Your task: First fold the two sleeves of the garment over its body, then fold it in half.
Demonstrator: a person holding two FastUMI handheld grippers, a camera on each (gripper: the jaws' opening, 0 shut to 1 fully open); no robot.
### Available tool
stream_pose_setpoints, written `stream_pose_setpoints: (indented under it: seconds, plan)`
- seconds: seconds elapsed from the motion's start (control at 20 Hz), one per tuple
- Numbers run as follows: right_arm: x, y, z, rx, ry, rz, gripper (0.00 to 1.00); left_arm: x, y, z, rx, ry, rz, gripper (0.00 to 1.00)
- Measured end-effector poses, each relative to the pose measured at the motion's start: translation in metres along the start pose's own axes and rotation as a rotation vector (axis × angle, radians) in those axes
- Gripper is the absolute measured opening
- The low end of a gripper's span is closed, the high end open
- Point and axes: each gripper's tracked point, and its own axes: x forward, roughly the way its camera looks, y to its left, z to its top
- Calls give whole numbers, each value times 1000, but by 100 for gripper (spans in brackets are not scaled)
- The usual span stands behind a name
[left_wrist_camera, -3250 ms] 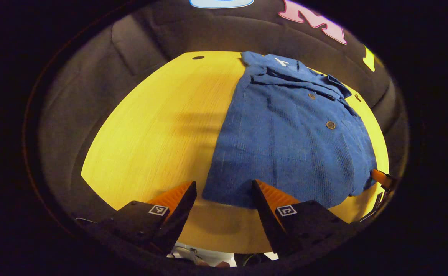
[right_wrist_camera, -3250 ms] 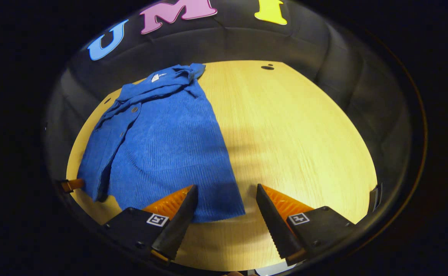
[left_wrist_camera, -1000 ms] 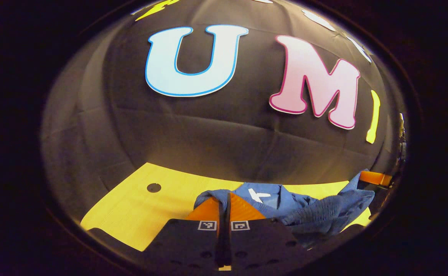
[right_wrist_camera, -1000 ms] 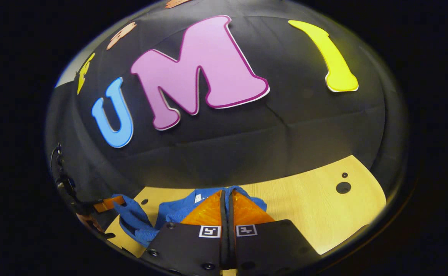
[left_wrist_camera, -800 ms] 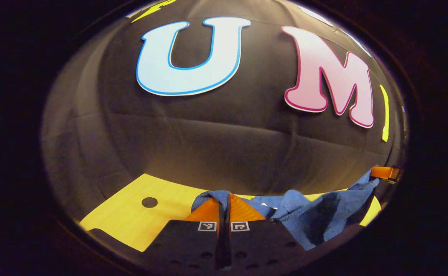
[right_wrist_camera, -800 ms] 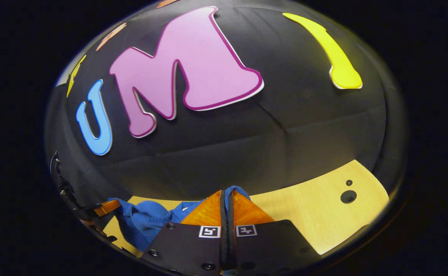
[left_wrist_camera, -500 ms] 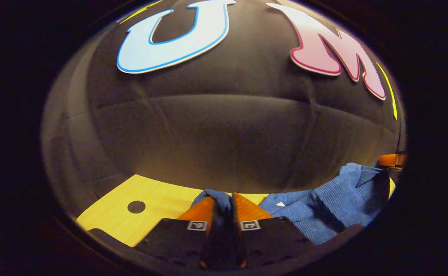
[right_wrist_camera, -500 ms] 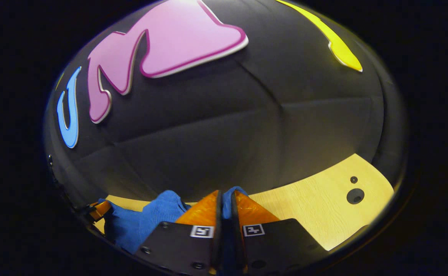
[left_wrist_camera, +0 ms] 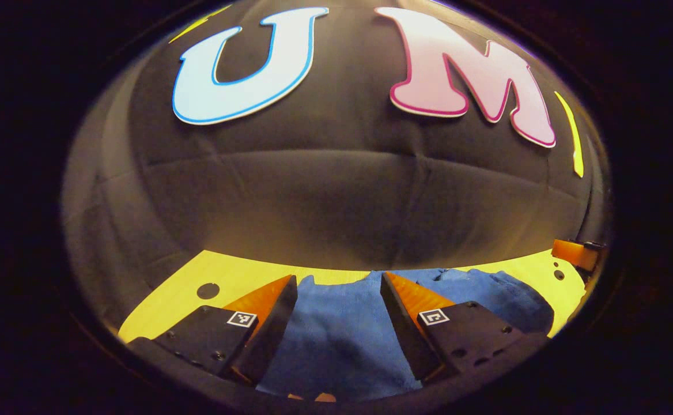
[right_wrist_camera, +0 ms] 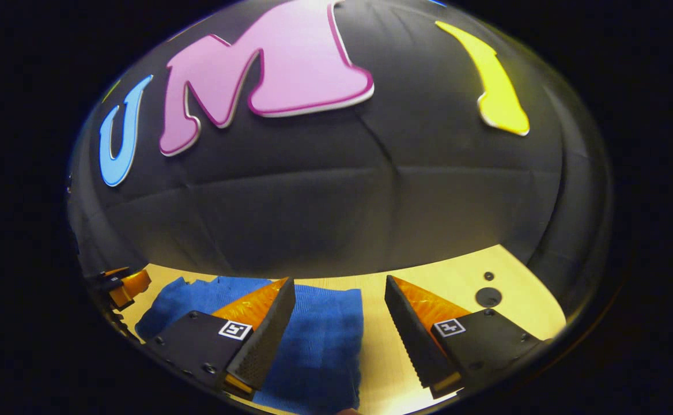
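Blue ribbed cloth garment [left_wrist_camera: 336,340] lies folded on my pale wooden table [right_wrist_camera: 428,276]; my left gripper [left_wrist_camera: 336,288] and right gripper [right_wrist_camera: 339,288] both gape, released.

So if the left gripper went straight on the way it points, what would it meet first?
Probably the blue shirt lying between its open fingers; past that, the table's far edge and the booth wall. Its height above the cloth is unclear.
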Motion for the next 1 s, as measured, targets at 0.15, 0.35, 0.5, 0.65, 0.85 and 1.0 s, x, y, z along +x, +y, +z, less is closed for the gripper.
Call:
stream_pose_setpoints:
  seconds: [0.15,0.35,0.5,0.65,0.85,1.0]
  plan:
    - [-57,7,23,28,-119,8,98,-66,-5,16,-46,-77,-35,85]
    - [-145,19,40,22,-211,17,97,-170,5,26,-101,-113,-82,84]
    - [-212,30,24,37,-136,26,98,-261,35,52,-171,-217,-35,84]
    - [-289,37,42,-40,-214,38,98,-359,74,71,-80,-373,80,81]
    - [-368,57,42,-93,-222,77,96,-438,60,66,67,-448,81,80]
    - [-414,73,55,-114,-239,95,96,-477,32,57,46,-420,22,80]
